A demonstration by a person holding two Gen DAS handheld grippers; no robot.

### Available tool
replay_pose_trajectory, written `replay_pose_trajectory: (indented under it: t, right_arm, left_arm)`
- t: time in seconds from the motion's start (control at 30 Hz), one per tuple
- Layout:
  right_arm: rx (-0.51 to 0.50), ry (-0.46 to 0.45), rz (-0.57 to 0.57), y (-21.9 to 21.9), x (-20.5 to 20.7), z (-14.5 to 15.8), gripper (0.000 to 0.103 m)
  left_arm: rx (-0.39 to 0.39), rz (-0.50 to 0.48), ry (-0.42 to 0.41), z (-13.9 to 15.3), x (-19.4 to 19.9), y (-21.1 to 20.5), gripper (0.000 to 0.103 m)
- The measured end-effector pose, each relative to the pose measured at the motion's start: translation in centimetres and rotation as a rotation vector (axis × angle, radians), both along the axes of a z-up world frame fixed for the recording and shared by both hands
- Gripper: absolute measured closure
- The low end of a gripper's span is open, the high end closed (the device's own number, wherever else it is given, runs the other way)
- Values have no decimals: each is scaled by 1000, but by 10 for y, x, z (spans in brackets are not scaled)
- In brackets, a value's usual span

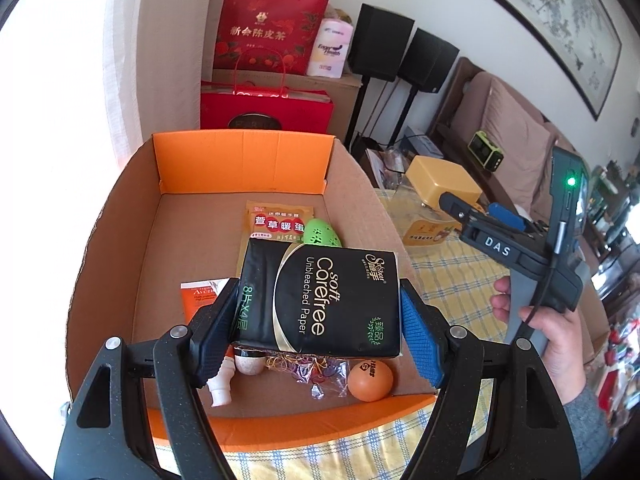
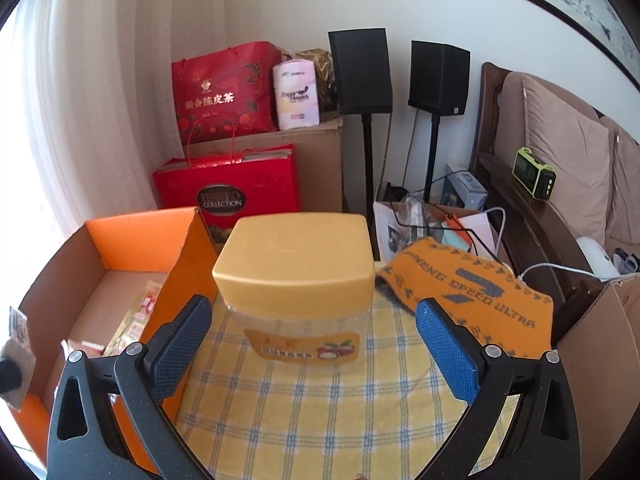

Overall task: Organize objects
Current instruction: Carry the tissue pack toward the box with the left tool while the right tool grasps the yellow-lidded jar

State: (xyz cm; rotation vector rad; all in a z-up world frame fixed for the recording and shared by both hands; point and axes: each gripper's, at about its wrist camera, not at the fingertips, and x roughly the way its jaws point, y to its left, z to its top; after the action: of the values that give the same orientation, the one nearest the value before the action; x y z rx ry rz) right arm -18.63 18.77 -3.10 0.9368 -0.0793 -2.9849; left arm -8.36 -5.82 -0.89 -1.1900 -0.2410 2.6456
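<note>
Right wrist | checked yellow cloth (image 2: 320,408) (bed?) | speakers (image 2: 360,72) behind

Left wrist view looks steeply down, close over the cardboard box (image 1: 120,240). Right wrist view sits lower, facing the yellow-lidded jar (image 2: 294,264) close up on the checked cloth (image 2: 320,400). Both catch box, jar, red bags (image 1: 268,28) and speakers (image 2: 360,76).

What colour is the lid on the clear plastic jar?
Yellow-orange; the clear plastic jar's lid shows best in the right wrist view.
</note>
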Motion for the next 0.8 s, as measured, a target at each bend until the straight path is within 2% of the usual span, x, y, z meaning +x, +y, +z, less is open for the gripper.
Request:
replay_pose_trajectory:
  t: [0.6, 0.67, 0.73, 0.8]
  right_arm:
    - [10, -13, -44, -7, -40, -12, 0]
    - [-6, -7, -33, -6, -40, -12, 2]
    - [-18, 0, -22, -4, -39, -11, 11]
    - [-1, -11, -34, -4, -40, -10, 12]
  left_arm:
    - [9, 11, -21, -10, -17, -8, 30]
    - [5, 18, -25, -11, -19, -12, 30]
    - [1, 27, -29, -13, -22, -17, 30]
    - [-5, 36, -29, -13, -24, -22, 30]
